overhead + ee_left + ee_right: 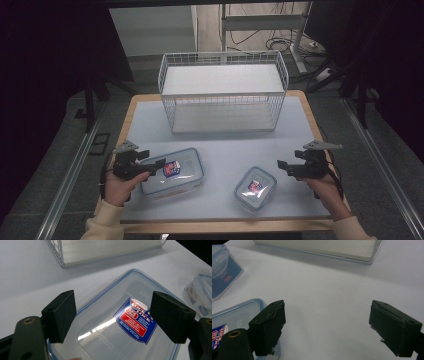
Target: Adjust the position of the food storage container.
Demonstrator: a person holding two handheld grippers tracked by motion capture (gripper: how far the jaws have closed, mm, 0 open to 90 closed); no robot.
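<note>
Two clear lidded food boxes with blue seals and red-and-blue labels lie on the white table. The large box is at the front left. My left gripper hovers over its left end, jaws open, nothing pinched between the pads. The small box lies at the front right. To its right my right gripper is open above bare table, and the small box's corner shows behind its left jaw.
A white wire basket shelf with two levels stands at the back middle of the table. The table's wooden edge runs along the front and sides. Cables and a desk frame lie on the floor beyond.
</note>
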